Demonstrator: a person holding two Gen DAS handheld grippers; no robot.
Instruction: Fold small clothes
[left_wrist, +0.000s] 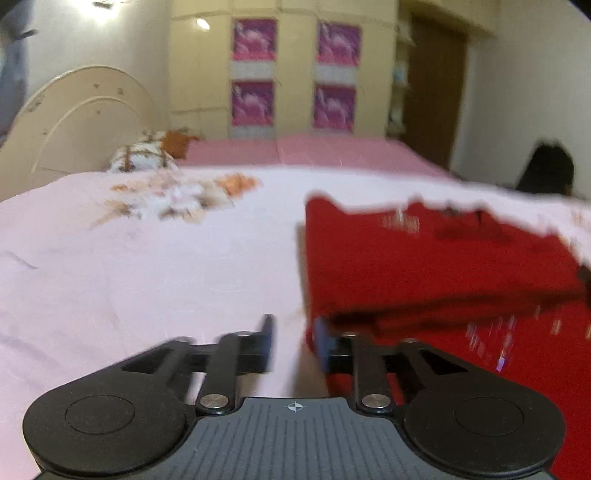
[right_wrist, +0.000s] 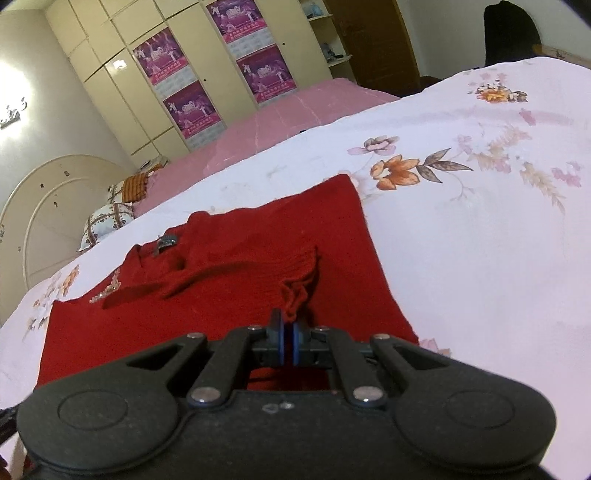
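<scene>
On the floral bedsheet (right_wrist: 480, 240) the red knitted sweater (right_wrist: 229, 266) is lying partly folded, with more folds left, while the right gripper (right_wrist: 289, 341) is pinching its bunched cuff and the left gripper (left_wrist: 295, 341) is standing part-open, holding nothing.

The right gripper (right_wrist: 288, 334) has its jaws closed, pinching a bunched fold of the red knitted sweater (right_wrist: 229, 266) near its sleeve cuff. The sweater lies partly folded on a bed (right_wrist: 480, 240) covered with a pale floral sheet. Cream wardrobes (right_wrist: 122, 92) with purple posters stand behind.
</scene>
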